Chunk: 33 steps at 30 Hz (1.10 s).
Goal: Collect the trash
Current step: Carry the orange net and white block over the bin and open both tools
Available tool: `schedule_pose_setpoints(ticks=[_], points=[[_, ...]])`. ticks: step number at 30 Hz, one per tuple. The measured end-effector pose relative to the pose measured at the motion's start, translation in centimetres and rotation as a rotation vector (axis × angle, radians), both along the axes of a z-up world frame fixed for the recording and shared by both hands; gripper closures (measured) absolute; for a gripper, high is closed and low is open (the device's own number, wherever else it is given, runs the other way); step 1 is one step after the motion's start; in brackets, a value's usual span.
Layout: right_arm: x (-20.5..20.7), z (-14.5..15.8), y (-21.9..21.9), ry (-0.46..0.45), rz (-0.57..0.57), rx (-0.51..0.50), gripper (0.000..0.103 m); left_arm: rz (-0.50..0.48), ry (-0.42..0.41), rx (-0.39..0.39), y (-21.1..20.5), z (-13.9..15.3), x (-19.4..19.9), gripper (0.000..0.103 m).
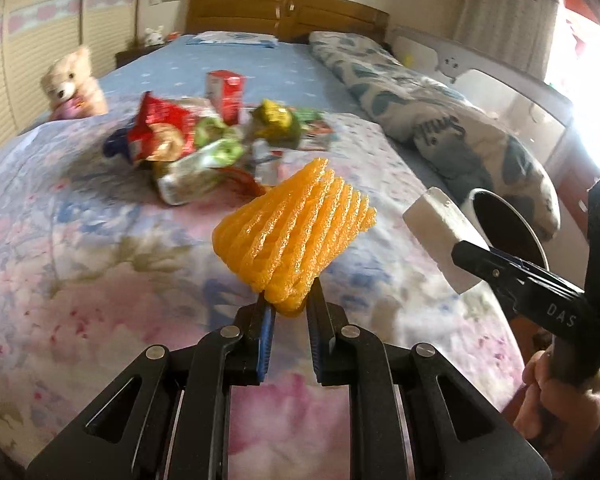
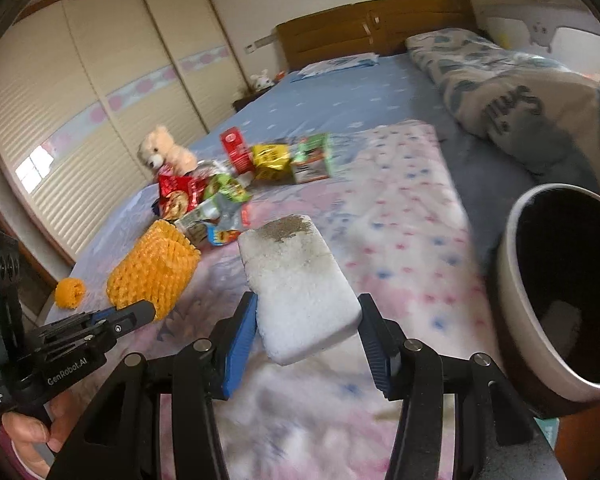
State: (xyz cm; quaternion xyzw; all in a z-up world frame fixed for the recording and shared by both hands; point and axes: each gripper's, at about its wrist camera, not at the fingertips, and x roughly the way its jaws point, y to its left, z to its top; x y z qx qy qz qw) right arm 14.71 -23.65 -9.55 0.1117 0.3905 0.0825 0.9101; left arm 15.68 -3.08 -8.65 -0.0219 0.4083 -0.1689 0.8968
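Left wrist view: we log the left gripper [image 1: 288, 306] clamped on an orange foam net [image 1: 296, 232], lifted above the bed [image 1: 100, 248]; the right gripper [image 2: 308, 320] pinches a white foam block [image 2: 300, 280] beside the bin [image 2: 512, 280]; wrappers [image 1: 188, 148] lie farther up the bed.

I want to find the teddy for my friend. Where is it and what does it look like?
Look at the big bed, on the side nearest the striped wardrobe doors. The teddy bear sits upright there, just behind the pile of wrappers. It alone is cream and furry; its neighbours are shiny, colourful packets.
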Motion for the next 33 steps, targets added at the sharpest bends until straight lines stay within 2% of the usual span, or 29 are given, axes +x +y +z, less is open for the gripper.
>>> schedule_pose_setpoints(ticks=[19,33], points=[[-6.1,1.8,-8.4,-0.051,-0.186,0.017,0.052,-0.184,-0.044,0.054,-8.6,1.2,-2.8,0.089],[-8.5,2.4,-14.3,-0.063,-0.319,0.018,0.052,-0.298,-0.044,0.075,-14.9,1.3,-2.5,0.089]])
